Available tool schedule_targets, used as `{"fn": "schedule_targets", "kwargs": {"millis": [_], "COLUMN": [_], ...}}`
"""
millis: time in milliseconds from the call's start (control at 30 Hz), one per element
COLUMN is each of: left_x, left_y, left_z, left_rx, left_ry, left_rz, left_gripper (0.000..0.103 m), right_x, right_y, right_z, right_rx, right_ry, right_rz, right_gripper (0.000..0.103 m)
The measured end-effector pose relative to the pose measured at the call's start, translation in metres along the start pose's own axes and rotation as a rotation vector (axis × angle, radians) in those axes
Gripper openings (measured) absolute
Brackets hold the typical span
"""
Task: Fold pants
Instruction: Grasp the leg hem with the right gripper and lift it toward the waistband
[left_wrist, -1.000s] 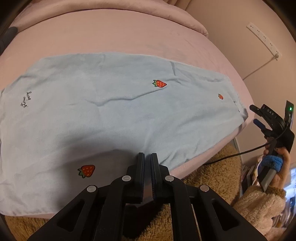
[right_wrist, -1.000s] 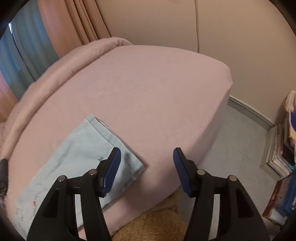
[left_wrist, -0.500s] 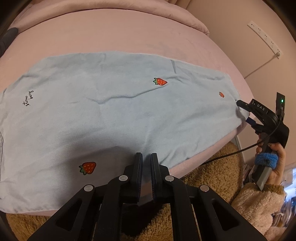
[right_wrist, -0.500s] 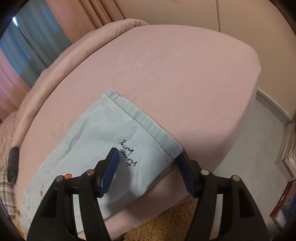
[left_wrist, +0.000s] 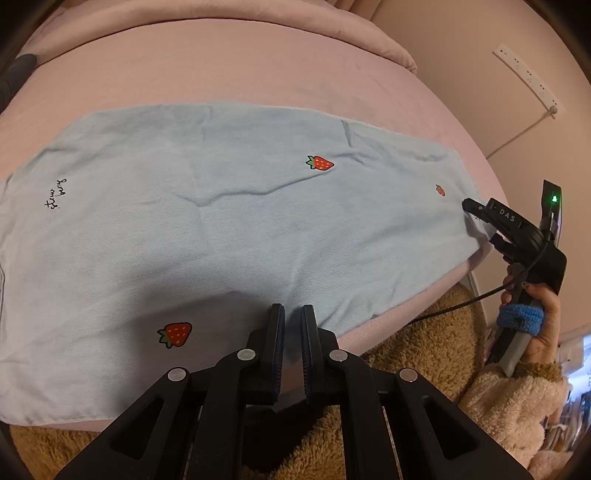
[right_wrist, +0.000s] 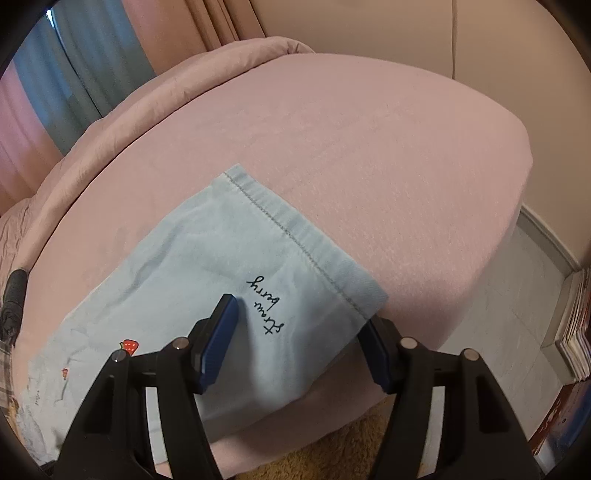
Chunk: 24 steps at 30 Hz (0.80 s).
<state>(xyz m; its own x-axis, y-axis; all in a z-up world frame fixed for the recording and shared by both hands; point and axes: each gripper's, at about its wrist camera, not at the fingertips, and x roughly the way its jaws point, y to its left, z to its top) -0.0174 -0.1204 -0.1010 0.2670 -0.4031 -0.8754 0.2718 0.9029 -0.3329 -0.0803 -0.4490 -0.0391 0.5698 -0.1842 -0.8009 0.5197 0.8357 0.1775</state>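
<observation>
Spreading across nearly the whole room is a bed (left_wrist: 221, 62) under a pink sheet, with a bunched pink duvet (right_wrist: 155, 92) along its far side and curtains (right_wrist: 74, 74) behind that. On the sheet, close to the near edge, the light blue pants (left_wrist: 229, 236) lie flat and stretched lengthwise, only a few shallow creases across the middle; the stitched hem end (right_wrist: 295, 236) sits near the bed's corner, well short of the far side. Below the mattress edge a shaggy brown rug or blanket (left_wrist: 424, 339) shows, and a stack of books (right_wrist: 576, 325) stands on the pale floor by the wall. The right gripper (right_wrist: 299, 336) has its blue-padded fingers (right_wrist: 218, 339) spread wide, straddling the hem corner of the pants: one finger rests over the cloth beside the lettering, the other sits past the fabric's edge at the side of the mattress, and nothing is clamped yet. The left gripper (left_wrist: 291, 347) hovers at the near edge around the middle of the garment, its fingers drawn in to a narrow slit with nothing between them. Small red strawberry prints (left_wrist: 320, 163) dot the fabric, and black script reading "strawberry" (right_wrist: 266, 305) sits just inside the hem. A white power strip (left_wrist: 528, 79) hangs on the wall.
</observation>
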Motion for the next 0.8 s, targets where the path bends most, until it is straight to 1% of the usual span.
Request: {"fn": "schedule_targets", "kwargs": {"millis": [67,133,200,267,333,400,433,500,533,567,633,667,700,733,800], "left_x": [0.0,0.0,0.0,-0.001,-0.001,-0.001,-0.001,-0.002,-0.003,-0.003,-0.005,-0.006,-0.008,-0.01,-0.019], "left_y": [0.0,0.0,0.001,0.001,0.003,0.005,0.006,0.008,0.01,0.011,0.014,0.017,0.02,0.024,0.031], "left_z": [0.0,0.0,0.0,0.0,0.001,0.001,0.001,0.002,0.002,0.003,0.003,0.003,0.004,0.004,0.004], "left_rx": [-0.001,-0.002,-0.001,-0.004,-0.009,-0.017,-0.021,-0.033,-0.038,-0.042,-0.05,-0.059,-0.076,-0.091,-0.121], "left_ry": [-0.001,-0.002,-0.002,-0.002,-0.002,-0.001,-0.001,0.001,0.001,0.0,0.0,0.002,0.008,0.015,0.018], "left_rz": [-0.001,-0.002,-0.002,-0.004,-0.009,-0.015,-0.018,-0.027,-0.032,-0.037,-0.051,-0.062,-0.076,-0.084,-0.088], "left_gripper": [0.007,0.007,0.007,0.007,0.007,0.007,0.007,0.007,0.007,0.007,0.007,0.007,0.007,0.007,0.007], "right_x": [-0.002,-0.006,-0.015,-0.028,-0.049,-0.07,-0.077,-0.094,-0.101,-0.104,-0.106,-0.103,-0.097,-0.09,-0.064], "right_y": [-0.001,-0.003,0.001,0.007,0.019,0.036,0.046,0.071,0.086,0.097,0.122,0.135,0.146,0.155,0.173], "right_z": [0.001,0.002,0.006,0.008,0.011,0.013,0.013,0.008,0.003,-0.001,-0.013,-0.022,-0.03,-0.035,-0.05], "right_rx": [-0.002,0.015,0.02,-0.005,-0.039,-0.08,-0.108,-0.197,-0.249,-0.282,-0.368,-0.416,-0.456,-0.482,-0.534], "right_ry": [-0.027,-0.035,-0.067,-0.109,-0.169,-0.211,-0.222,-0.244,-0.249,-0.245,-0.214,-0.186,-0.152,-0.123,-0.032], "right_rz": [-0.028,0.017,0.023,0.037,0.104,0.183,0.206,0.264,0.306,0.34,0.433,0.478,0.505,0.514,0.502], "right_gripper": [0.026,0.015,0.015,0.015,0.015,0.015,0.015,0.015,0.015,0.015,0.015,0.015,0.015,0.015,0.015]}}
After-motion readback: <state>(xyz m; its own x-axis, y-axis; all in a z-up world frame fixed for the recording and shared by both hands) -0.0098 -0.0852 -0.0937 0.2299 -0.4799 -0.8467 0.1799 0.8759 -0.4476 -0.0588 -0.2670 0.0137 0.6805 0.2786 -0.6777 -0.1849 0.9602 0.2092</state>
